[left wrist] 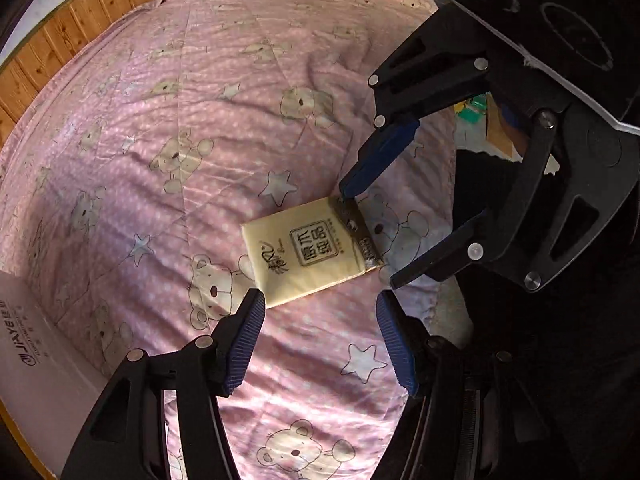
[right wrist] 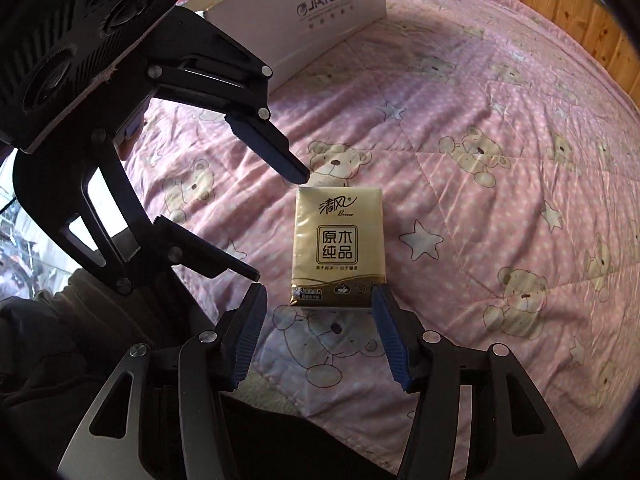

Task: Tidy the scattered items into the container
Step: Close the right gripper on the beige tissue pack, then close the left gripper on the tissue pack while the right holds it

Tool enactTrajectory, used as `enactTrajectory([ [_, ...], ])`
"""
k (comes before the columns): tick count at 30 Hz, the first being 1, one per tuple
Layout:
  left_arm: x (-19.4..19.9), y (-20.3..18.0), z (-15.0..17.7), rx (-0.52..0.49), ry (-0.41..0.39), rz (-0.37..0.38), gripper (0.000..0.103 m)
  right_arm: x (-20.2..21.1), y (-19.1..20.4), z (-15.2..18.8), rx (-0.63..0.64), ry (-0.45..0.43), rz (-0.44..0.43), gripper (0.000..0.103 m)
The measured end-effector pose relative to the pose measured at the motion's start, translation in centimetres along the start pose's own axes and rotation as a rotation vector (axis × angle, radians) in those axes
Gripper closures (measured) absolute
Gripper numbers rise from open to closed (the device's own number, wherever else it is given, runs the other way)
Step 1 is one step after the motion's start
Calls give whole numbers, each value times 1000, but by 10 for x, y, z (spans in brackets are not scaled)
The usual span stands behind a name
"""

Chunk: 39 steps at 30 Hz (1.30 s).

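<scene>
1. Though spread wide and empty, astride the near short end of the tissue pack (right wrist: 338,240): right gripper (right wrist: 318,289), with the pack at 12 o'clock in the right wrist view, one finger tip at its 5 o'clock corner.
2. Long axis from 6 to 12 o'clock there, in line with those fingers; narrow width inside the gap. Probably the better-placed side for a straight push forward and a squeeze.
3. Equally wide and empty: left gripper (left wrist: 319,294). In the left wrist view, pack (left wrist: 308,256) at 12 to 1 o'clock, lying skewed, nearest corner just beside the 9 o'clock finger. Likely in need of a turn before any clean grip.
4. Seen from the right wrist, one left finger tip just beside the pack's far 11 o'clock corner; touching or not, cannot tell.
5. Underneath, a bed with a wrinkled pink bear quilt (right wrist: 480,200): soft, likely to give under pressing pads.
6. Further off at 11 to 12 o'clock, well apart from the pack: white box (right wrist: 304,12), presumably the container.
7. Beyond, wood panelling (right wrist: 580,8).
</scene>
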<state>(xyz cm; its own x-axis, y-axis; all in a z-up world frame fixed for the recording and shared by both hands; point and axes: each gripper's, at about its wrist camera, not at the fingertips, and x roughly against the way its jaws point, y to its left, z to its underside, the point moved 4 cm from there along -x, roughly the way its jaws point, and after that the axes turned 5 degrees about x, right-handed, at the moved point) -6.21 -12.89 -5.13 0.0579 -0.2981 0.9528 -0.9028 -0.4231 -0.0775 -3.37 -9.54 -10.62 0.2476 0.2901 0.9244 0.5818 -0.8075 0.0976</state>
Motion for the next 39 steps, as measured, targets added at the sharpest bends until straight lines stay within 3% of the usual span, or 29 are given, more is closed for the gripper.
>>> enactTrajectory([
  [4,-3,15,2,33,-22,33,44,-1,-27,-6,75,40,96,47],
  [8,9,22,-7,63,-112,77,44,9,-49,-8,78,9,-11,45],
  [12,13,39,-20,110,-170,83,44,12,-56,-6,45,-26,19,45],
  [14,14,52,-23,197,-200,134,44,14,-50,-3,39,-55,-25,45],
  [16,12,56,-24,218,-224,166,44,12,-42,-4,61,-74,-37,45],
  [22,1,56,-30,197,-204,183,44,6,-38,-5,113,-106,84,44],
  [26,-21,70,-30,346,-170,259,43,-2,-35,-9,179,-96,161,44],
  [29,-26,76,-26,448,-200,371,44,-4,-39,-9,170,-107,152,44],
  [32,-25,74,-25,466,-212,347,56,-7,-39,-5,169,-105,128,50],
  [34,-24,80,-24,526,-223,371,66,-6,-42,-5,158,-108,112,52],
  [37,-24,84,-22,561,-243,391,69,-2,-46,-3,123,-129,84,59],
  [39,-23,83,-22,571,-246,386,71,3,-50,-2,98,-143,76,69],
])
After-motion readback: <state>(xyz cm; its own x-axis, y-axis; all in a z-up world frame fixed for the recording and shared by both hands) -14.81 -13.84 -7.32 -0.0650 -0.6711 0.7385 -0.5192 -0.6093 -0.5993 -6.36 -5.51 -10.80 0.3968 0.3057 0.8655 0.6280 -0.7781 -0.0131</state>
